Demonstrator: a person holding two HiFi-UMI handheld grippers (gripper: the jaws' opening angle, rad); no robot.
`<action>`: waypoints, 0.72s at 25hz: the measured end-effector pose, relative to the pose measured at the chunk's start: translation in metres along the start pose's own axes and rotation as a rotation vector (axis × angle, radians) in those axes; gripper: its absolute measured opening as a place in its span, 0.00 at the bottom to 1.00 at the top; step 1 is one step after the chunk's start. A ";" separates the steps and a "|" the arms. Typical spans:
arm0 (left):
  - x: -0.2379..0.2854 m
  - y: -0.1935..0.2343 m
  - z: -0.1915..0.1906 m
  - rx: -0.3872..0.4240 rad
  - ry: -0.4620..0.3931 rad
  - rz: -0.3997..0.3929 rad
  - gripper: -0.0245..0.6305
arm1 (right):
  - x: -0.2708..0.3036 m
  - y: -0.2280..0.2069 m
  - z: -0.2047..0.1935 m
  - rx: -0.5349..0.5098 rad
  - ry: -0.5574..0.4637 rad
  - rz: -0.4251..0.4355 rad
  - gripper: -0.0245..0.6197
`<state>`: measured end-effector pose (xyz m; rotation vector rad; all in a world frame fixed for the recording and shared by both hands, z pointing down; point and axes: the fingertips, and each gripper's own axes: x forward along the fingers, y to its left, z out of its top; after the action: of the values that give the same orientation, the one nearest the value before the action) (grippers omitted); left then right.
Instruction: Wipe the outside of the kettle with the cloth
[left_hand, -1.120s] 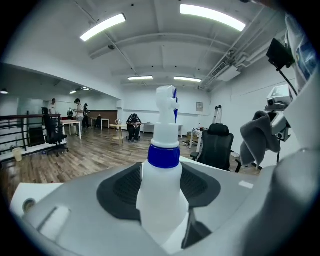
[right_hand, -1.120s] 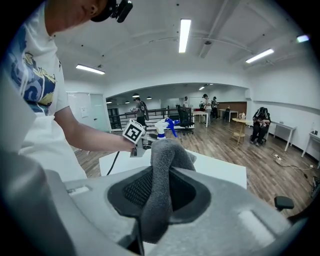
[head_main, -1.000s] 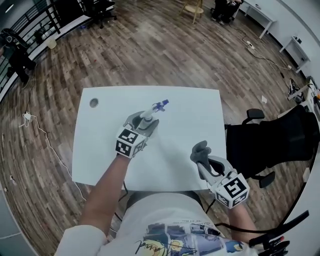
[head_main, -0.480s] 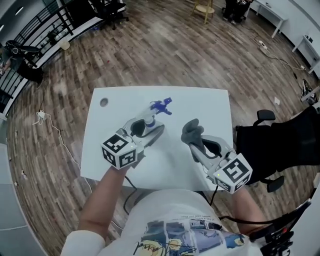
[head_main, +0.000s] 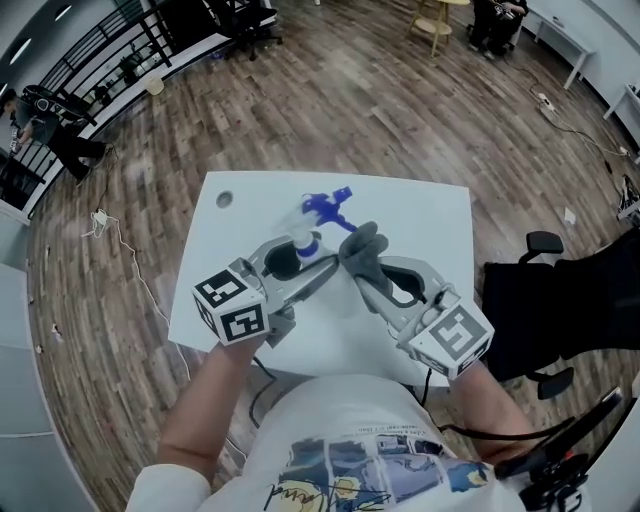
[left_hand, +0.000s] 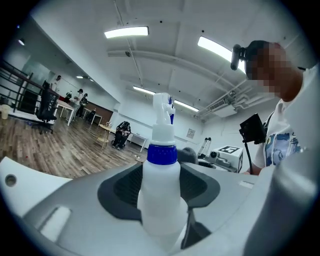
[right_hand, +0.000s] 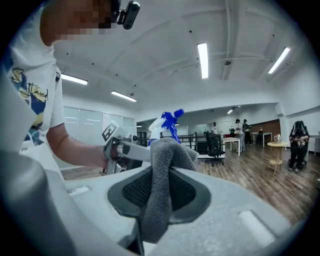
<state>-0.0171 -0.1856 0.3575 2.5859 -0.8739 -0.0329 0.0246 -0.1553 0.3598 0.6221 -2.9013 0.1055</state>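
No kettle shows in any view. My left gripper (head_main: 305, 257) is shut on a white spray bottle (head_main: 306, 238) with a blue trigger head, held upright above the white table (head_main: 425, 215). In the left gripper view the bottle (left_hand: 160, 185) stands between the pads of my left gripper (left_hand: 161, 202). My right gripper (head_main: 378, 280) is shut on a grey cloth (head_main: 360, 250), whose bunched top sits right beside the bottle's blue head; whether they touch I cannot tell. In the right gripper view the cloth (right_hand: 162, 180) hangs through my right gripper (right_hand: 160, 197), with the bottle's head (right_hand: 170, 122) just behind it.
The table has a round cable hole (head_main: 224, 199) near its far left corner. A black office chair (head_main: 560, 290) stands to the right of the table. A wooden stool (head_main: 435, 22) and other desks are far off across the wood floor.
Both grippers have risen off the table and come together. The right one carried the cloth leftward up to the bottle's head; the left one lifted the bottle.
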 end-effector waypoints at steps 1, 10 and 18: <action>-0.001 -0.002 0.003 -0.005 -0.008 -0.001 0.37 | 0.000 0.002 -0.004 0.001 0.011 0.010 0.16; -0.004 -0.018 0.027 0.004 -0.030 0.012 0.37 | -0.012 0.004 -0.063 0.045 0.110 -0.004 0.16; -0.006 -0.017 0.042 0.004 -0.062 0.032 0.37 | -0.023 0.002 -0.121 0.070 0.232 -0.033 0.16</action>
<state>-0.0185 -0.1857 0.3118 2.5868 -0.9384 -0.1024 0.0629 -0.1312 0.4749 0.6243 -2.6719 0.2586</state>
